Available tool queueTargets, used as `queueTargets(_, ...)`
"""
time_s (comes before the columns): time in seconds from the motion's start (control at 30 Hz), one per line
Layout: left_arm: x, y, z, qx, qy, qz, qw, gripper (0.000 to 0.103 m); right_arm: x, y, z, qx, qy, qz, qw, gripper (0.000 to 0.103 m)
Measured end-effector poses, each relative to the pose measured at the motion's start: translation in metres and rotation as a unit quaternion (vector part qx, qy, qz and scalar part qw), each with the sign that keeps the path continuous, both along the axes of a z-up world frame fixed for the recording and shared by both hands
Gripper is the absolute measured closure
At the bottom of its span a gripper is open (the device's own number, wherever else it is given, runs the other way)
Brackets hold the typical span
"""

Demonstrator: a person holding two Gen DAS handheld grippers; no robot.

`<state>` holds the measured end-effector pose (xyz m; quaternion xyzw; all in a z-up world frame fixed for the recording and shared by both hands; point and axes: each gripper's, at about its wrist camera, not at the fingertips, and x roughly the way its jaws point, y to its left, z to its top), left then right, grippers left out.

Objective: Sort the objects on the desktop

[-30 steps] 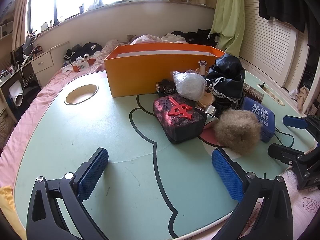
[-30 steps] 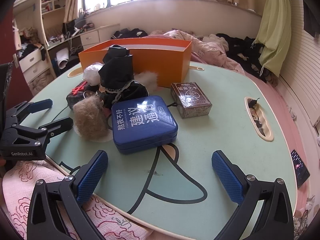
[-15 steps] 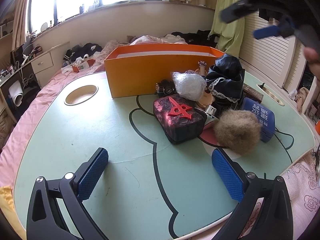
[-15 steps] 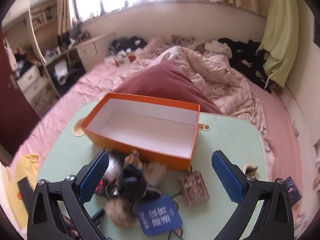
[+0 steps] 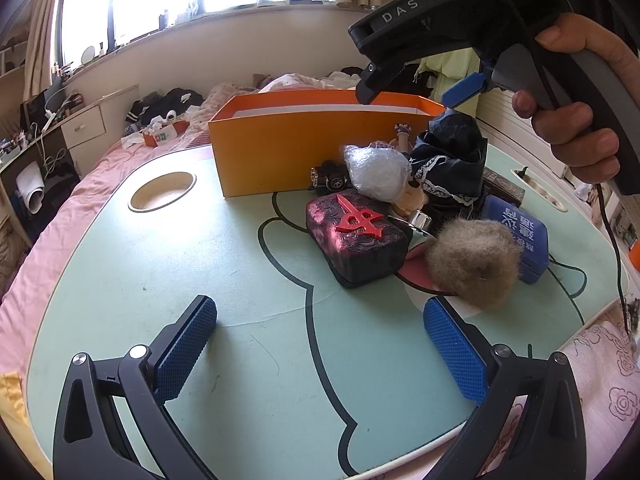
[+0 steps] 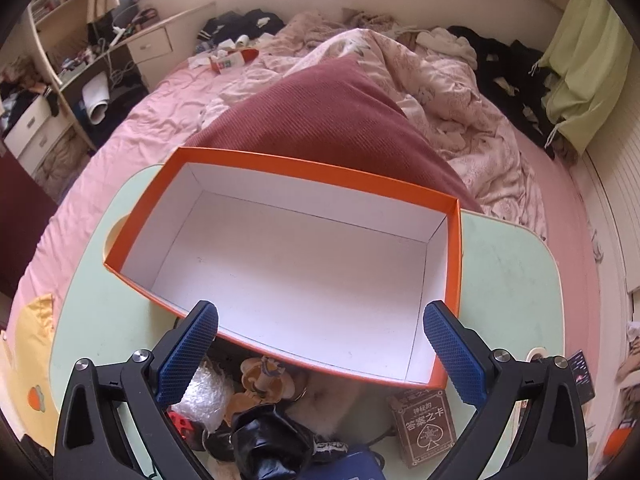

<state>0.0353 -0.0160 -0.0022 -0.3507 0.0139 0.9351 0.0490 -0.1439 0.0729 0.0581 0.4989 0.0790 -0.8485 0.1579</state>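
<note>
grippers both gape wide and empty: my left gripper point(image 5: 320, 336) hangs low over the counter point(image 5: 240, 248), my right gripper point(image 6: 320, 340) above the empty orange box point(image 6: 304, 264); clutter point(image 5: 400, 208) sits beside it.

Your right gripper point(image 5: 424, 84) reads "DAS" on its black body. The brown card box point(image 6: 426, 426), near right, reads "神秘的 答案之卡". The blue case's point(image 5: 516, 236) white characters appear upside down.

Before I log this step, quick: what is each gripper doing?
Left gripper: open, holding nothing, low over the table.
Right gripper: open, holding nothing, above the orange box.
</note>
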Motion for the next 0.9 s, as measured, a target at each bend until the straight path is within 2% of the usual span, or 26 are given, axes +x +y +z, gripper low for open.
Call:
queueTargets(0.17,0.000,0.000,0.000,0.000,0.000,0.000,1.0000,0.000,0.008,0.008,0.009,-0.016,0.017,-0.002,1.000,0.000)
queueTargets(0.27,0.000,0.000,0.000,0.000,0.000,0.000,1.0000,0.000,0.043,0.030,0.032,-0.080,0.087,0.004,0.993,0.000)
queueTargets(0.33,0.000,0.000,0.000,0.000,0.000,0.000,1.0000,0.000,0.082,0.055,0.042,-0.124,0.150,0.009,0.981,0.000)
queueTargets(0.4,0.000,0.000,0.000,0.000,0.000,0.000,1.0000,0.000,0.118,0.074,0.035,-0.132,0.180,0.019,0.975,0.000)
queueTargets(0.47,0.000,0.000,0.000,0.000,0.000,0.001,1.0000,0.000,0.141,0.086,0.023,-0.118,0.186,0.024,0.975,0.000)
queueTargets(0.57,0.000,0.000,0.000,-0.001,0.000,0.001,1.0000,0.000,0.174,0.109,-0.001,-0.086,0.203,0.001,0.975,0.000)
queueTargets(0.67,0.000,-0.001,0.000,-0.001,0.000,0.001,1.0000,0.000,0.190,0.125,-0.021,-0.096,0.198,-0.011,0.975,0.000)
queueTargets(0.83,0.000,-0.001,0.000,-0.002,0.001,0.001,1.0000,0.000,0.190,0.123,-0.053,-0.073,0.171,-0.019,0.982,0.000)
queueTargets(0.9,0.000,-0.001,0.000,-0.002,0.001,0.001,1.0000,0.000,0.186,0.125,-0.064,-0.085,0.150,-0.026,0.985,0.000)
